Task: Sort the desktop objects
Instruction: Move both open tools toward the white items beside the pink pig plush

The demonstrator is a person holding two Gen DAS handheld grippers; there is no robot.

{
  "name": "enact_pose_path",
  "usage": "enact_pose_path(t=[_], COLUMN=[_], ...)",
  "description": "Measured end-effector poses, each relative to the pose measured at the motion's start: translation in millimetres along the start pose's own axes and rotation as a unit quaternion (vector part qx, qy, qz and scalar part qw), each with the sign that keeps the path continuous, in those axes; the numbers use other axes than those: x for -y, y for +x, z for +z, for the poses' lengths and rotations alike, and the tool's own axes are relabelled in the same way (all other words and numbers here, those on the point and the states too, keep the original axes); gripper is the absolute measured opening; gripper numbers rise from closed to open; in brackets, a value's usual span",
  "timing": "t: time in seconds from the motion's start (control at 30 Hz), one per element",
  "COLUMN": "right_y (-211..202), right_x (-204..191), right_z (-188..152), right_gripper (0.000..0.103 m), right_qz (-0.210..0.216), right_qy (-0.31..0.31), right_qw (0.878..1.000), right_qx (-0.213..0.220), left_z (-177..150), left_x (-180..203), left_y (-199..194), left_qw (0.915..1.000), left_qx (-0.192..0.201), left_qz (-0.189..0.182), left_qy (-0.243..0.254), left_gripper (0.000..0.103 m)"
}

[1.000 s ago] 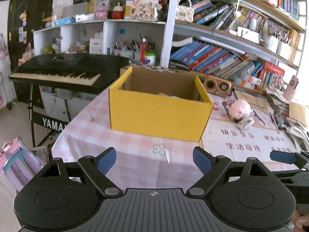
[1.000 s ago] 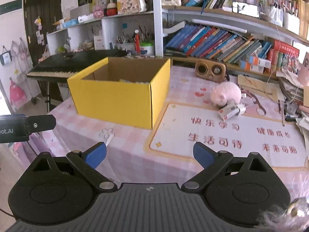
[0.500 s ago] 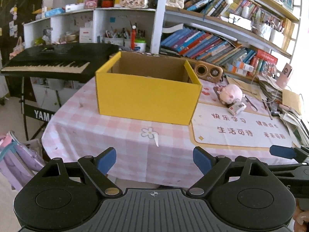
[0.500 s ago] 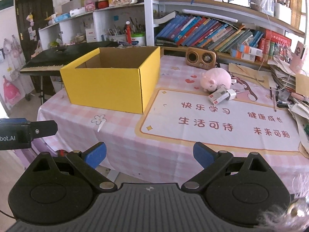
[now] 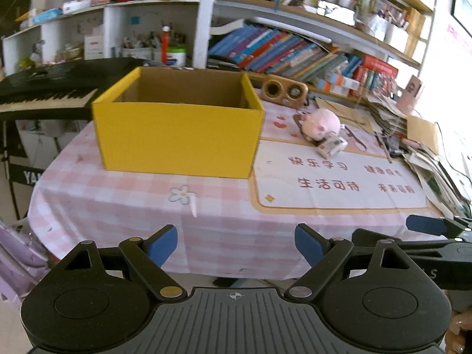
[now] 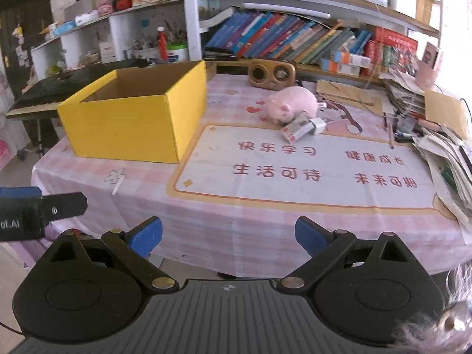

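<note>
An open yellow cardboard box stands on the left part of the pink checked table. A pink plush pig lies right of it, with a small red-and-white box and a white charger in front of the pig. A wooden speaker sits behind. My left gripper is open and empty, before the table's near edge. My right gripper is open and empty, also before the near edge.
A printed desk mat covers the table's right part. Stacked papers and envelopes line the right edge. Bookshelves stand behind the table. A black keyboard piano stands at the left. The other gripper's finger shows at each view's side.
Both grippers have drawn back and risen from the table; the box and objects look farther away and the near table edge has come into view. Both stay open.
</note>
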State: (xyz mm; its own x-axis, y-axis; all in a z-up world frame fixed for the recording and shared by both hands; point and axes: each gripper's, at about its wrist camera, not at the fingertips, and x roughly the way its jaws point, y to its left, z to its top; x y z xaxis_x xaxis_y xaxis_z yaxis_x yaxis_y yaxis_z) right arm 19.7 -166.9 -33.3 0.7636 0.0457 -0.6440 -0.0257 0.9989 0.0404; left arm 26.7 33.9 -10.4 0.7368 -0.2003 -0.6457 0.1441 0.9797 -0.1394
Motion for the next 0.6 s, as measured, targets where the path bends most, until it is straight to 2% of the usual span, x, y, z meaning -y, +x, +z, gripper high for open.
enact_pose_path(t=[0.6], right_y=[30], right_x=[63], right_z=[17], right_gripper=[0.097], right_qz=[-0.020], right_qy=[0.029], right_qw=[0.999], right_qx=[-0.026], left_z=[26], left_x=[55], left_y=[53], left_qw=[0.9990], left_qx=[-0.028], left_qz=[-0.027], left_qy=[0.022], left_gripper=[0.089])
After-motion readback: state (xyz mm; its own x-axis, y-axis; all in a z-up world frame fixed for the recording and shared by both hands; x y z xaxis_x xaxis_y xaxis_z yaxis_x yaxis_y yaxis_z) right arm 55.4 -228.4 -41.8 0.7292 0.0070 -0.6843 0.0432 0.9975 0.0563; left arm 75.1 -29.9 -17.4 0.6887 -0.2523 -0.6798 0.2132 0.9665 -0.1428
